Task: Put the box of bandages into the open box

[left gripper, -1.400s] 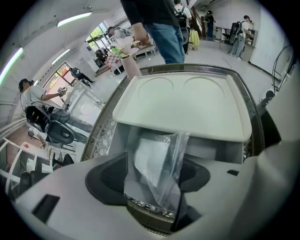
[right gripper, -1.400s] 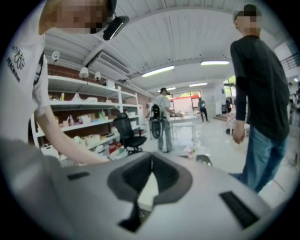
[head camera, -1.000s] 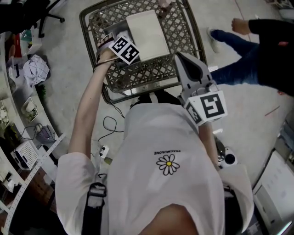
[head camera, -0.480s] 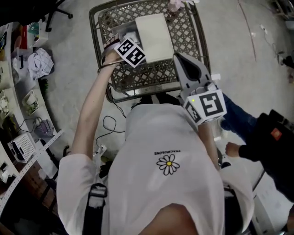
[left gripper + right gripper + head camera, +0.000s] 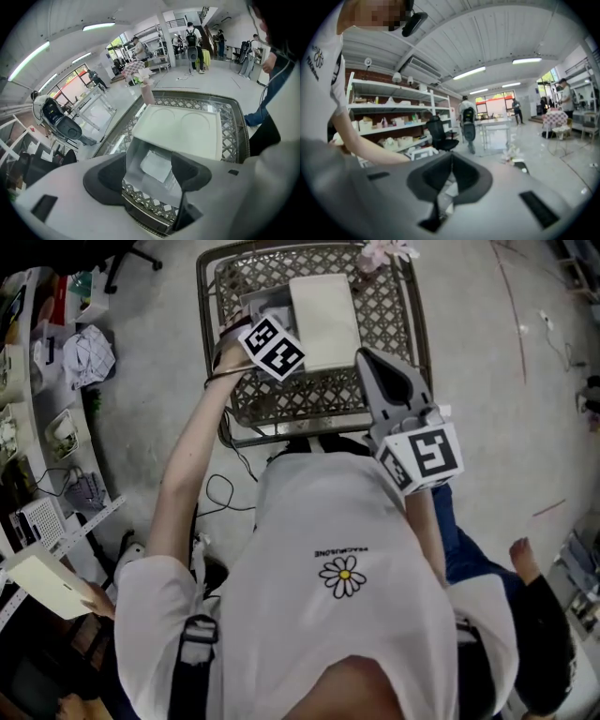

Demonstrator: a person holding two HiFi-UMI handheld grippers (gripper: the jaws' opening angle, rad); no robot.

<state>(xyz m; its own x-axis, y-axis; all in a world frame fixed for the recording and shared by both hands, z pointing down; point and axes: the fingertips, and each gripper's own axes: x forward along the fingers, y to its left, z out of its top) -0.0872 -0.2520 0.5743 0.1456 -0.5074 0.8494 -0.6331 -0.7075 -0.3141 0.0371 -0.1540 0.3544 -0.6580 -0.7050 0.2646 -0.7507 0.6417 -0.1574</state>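
Hovering spread above the open box (image 5: 180, 131) on the lattice table (image 5: 234, 136), left tongs (image 5: 150, 165) grip nothing; right tongs (image 5: 451, 165) closed.

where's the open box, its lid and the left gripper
open box (image 5: 133, 157), left gripper view, left inner wall
lid (image 5: 185, 131), left gripper view, middle of its pale face
left gripper (image 5: 149, 166), left gripper view, midway between its parted fingertips

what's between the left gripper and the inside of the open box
Nothing visible. The left gripper hangs with jaws apart right over the open box; its lid is folded back, and a pale flat pack lies inside.
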